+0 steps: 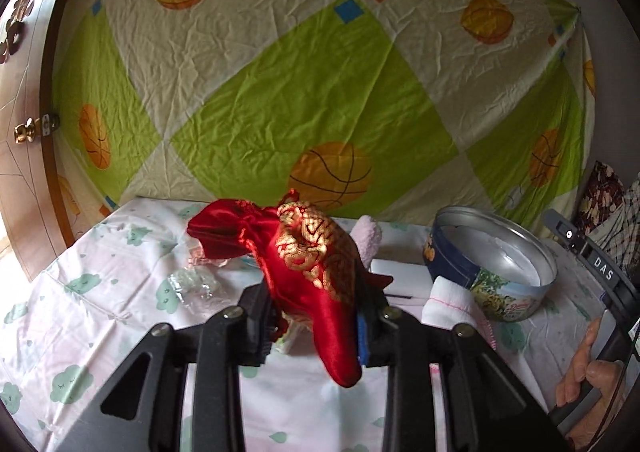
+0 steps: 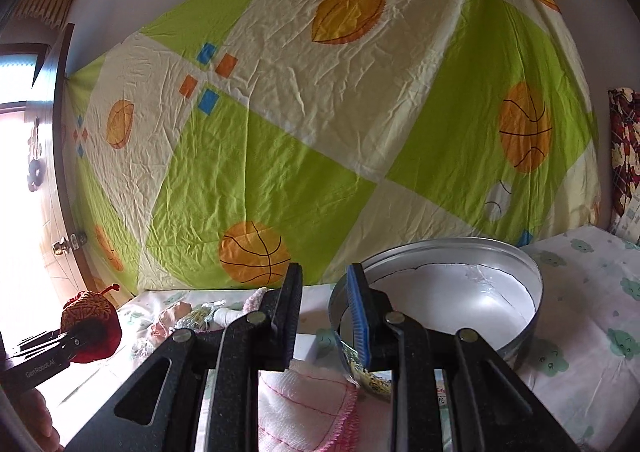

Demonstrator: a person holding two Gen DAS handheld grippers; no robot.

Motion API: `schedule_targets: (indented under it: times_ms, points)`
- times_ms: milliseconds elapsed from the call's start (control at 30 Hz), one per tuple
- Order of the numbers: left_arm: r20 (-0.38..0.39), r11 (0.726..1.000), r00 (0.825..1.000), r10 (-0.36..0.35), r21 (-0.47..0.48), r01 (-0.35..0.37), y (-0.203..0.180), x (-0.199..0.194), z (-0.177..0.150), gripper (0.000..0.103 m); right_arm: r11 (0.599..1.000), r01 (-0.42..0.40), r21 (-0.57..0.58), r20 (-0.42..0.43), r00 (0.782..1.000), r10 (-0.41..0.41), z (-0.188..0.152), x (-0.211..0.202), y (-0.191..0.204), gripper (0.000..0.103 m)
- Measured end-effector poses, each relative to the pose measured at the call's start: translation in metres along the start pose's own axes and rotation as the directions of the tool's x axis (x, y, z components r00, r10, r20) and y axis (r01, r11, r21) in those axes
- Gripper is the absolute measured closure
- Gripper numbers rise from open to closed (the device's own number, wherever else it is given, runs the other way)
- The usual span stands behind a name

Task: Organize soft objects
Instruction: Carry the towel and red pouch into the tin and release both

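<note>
Red-gold satin pouch (image 1: 316,272), lifted, drooping

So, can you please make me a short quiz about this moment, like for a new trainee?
1. Choose one. What do the jaws of the left gripper hold?
A. a red pouch with gold embroidery
B. a glass bottle
C. a book
2. True or false: the round tin is already full of soft things.
3. Short answer: is the folded white towel with pink stitching inside the tin or outside it?

Key
1. A: the pouch is clamped between the jaws and is off the table.
2. False: only its pale bottom shows inside.
3. Outside: it lies on the table, next to the tin's wall.
</note>
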State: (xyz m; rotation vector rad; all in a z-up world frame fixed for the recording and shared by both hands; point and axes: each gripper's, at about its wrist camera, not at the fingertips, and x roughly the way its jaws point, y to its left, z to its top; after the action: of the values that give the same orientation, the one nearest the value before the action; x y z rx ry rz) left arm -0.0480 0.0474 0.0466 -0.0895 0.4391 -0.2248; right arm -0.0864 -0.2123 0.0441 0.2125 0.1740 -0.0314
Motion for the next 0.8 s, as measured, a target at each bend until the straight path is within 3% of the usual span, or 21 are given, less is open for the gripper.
schedule_targets:
  times_ms: [100,233,267,300,367,500,667,733,800]
  points:
    - [-0.010,0.999,0.999,-0.036,0.000,0.036,-0.012,0.002,-0.003,0.072,0.999,-0.048,0.010,-0.059,0.997,0.049,-0.005,0.003,-0.003,0.078]
    - [-0.017,0.998,0.999,-0.039,0.046,0.040,-0.023,-0.001,-0.010,0.064,0.990,-0.144,-0.004,-0.265,0.954,0.137,-0.030,0.013,0.003,0.076]
    - [-0.015,0.998,0.999,-0.035,0.051,0.036,-0.024,0.000,-0.011,0.061,0.986,-0.163,0.011,-0.318,0.935,0.158,-0.037,0.017,0.004,0.066]
    - [-0.013,0.998,1.000,-0.028,0.052,0.028,-0.023,0.000,-0.012,0.061,0.985,-0.170,0.035,-0.366,0.915,0.171,-0.042,0.022,0.003,0.050]
    - [-0.013,0.998,1.000,-0.019,0.055,0.020,-0.024,0.002,-0.013,0.060,0.982,-0.172,0.075,-0.411,0.892,0.188,-0.051,0.028,0.001,0.034]
    - [-0.027,0.998,0.999,-0.025,0.055,0.026,-0.022,0.005,-0.014,0.061,0.985,-0.148,0.084,-0.510,0.843,0.170,-0.059,0.055,0.008,0.026]
    - [-0.021,0.998,1.000,-0.022,0.059,0.023,-0.016,0.003,-0.016,0.060,0.997,-0.074,0.014,-0.646,0.761,0.066,-0.079,0.115,0.023,0.026]
    - [-0.032,0.998,0.999,-0.010,0.058,0.011,-0.010,0.004,-0.017,0.060,0.995,-0.037,-0.090,-0.633,0.774,-0.028,-0.085,0.118,0.030,0.038]
    - [-0.061,0.999,0.998,-0.014,0.046,0.016,-0.004,0.008,-0.019,0.053,0.989,-0.047,-0.140,-0.625,0.779,-0.051,-0.085,0.115,0.035,0.061]
